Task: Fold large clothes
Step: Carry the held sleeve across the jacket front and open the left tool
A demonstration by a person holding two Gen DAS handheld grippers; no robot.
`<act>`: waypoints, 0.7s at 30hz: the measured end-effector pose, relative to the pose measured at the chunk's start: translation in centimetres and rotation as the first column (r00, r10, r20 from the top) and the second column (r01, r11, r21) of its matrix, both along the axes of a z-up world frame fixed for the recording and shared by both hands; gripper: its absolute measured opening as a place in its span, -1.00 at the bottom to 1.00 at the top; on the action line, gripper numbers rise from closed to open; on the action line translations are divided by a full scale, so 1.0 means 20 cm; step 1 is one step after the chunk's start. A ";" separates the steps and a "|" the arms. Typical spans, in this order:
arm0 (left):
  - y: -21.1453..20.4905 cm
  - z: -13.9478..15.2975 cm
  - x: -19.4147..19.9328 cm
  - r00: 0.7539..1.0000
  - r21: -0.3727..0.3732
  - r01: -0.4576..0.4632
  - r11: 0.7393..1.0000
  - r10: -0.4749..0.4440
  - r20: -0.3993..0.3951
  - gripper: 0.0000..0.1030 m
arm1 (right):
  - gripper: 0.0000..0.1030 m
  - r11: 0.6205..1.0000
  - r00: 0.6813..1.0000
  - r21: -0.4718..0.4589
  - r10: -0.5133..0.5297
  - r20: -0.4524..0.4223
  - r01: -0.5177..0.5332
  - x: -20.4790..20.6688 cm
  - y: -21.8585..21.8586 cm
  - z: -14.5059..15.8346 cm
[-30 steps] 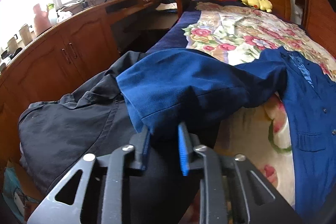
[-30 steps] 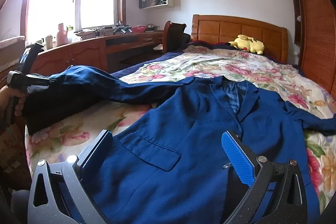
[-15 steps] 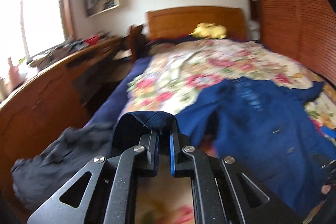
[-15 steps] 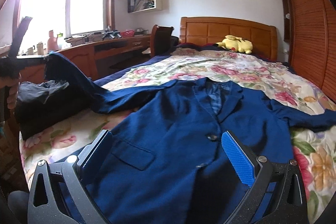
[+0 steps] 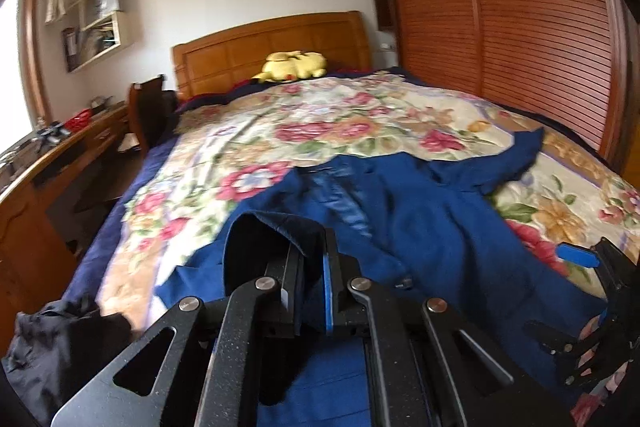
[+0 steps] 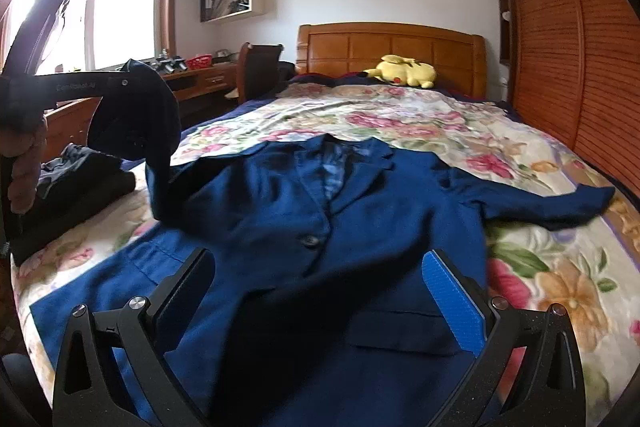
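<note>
A navy blue blazer (image 6: 320, 219) lies face up on the floral bedspread (image 6: 400, 119), collar toward the headboard; it also shows in the left wrist view (image 5: 420, 227). My left gripper (image 5: 310, 267) is shut on the cuff of the blazer's left sleeve (image 5: 272, 231) and holds it lifted above the bed; in the right wrist view that gripper (image 6: 120, 87) shows at the left with the sleeve (image 6: 160, 147) hanging from it. My right gripper (image 6: 320, 291) is open and empty, low over the blazer's front hem. The other sleeve (image 6: 560, 199) lies stretched out to the right.
A dark garment (image 5: 52, 343) lies heaped at the bed's near left corner. A yellow plush toy (image 6: 404, 71) rests by the wooden headboard (image 6: 392, 47). A wooden desk (image 5: 36, 163) and chair (image 6: 260, 67) run along the left. A slatted wardrobe (image 6: 560, 47) stands on the right.
My left gripper closed on the sleeve cuff, lifted it and swung it from the bed's left edge over toward the blazer's body. My right gripper stayed open over the hem.
</note>
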State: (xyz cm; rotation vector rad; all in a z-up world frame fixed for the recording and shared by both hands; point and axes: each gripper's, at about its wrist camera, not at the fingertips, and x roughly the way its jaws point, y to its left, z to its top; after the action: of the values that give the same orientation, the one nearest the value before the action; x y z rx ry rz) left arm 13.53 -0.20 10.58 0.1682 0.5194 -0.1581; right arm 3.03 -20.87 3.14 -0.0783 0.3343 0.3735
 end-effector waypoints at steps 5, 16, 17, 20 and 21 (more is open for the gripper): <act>-0.17 -0.06 0.01 0.996 -0.022 0.083 0.996 -0.084 -0.021 -0.84 | 1.00 0.999 0.999 0.014 -0.034 -0.010 0.035 0.00 -0.06 0.02; -0.19 -0.24 -0.07 0.993 -0.054 0.097 0.994 -0.101 -0.065 -0.02 | 1.00 0.998 0.998 0.027 -0.048 -0.038 0.049 -0.02 -0.03 0.04; -0.17 -0.25 -0.09 0.993 -0.056 0.091 0.994 -0.094 -0.064 0.10 | 1.00 0.999 0.998 0.030 -0.044 -0.040 0.045 -0.02 -0.04 0.04; -0.10 -0.28 -0.15 0.995 -0.071 0.080 0.994 -0.084 -0.053 0.53 | 1.00 0.999 0.999 0.026 -0.025 -0.046 0.026 -0.01 0.00 0.05; -0.06 -0.28 -0.17 0.996 -0.080 0.076 0.994 -0.080 -0.048 0.55 | 1.00 1.000 0.999 0.023 -0.018 -0.045 0.019 -0.01 0.01 0.05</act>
State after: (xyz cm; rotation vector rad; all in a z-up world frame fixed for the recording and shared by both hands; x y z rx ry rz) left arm 10.14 -1.49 5.05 0.1088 0.5568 -0.2593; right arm 2.89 -20.61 4.16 -0.0436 0.3743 0.3615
